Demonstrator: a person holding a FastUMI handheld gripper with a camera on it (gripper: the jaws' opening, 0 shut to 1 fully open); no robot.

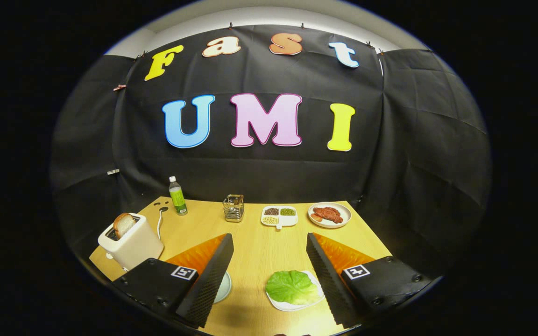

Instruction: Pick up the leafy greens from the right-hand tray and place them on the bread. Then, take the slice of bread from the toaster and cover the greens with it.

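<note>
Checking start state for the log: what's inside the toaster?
One slice of bread stands in the slot of the toaster, its top sticking out above the rim. Its lower part is hidden by the housing. The gripper hangs open, jaws wide apart, above the table.

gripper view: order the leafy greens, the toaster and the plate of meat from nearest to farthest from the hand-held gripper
1. Leafy greens, on a white tray between the open fingers of the hand-held gripper.
2. Toaster, beside the left finger.
3. Plate of meat, beyond the right finger, by the wall.
</note>
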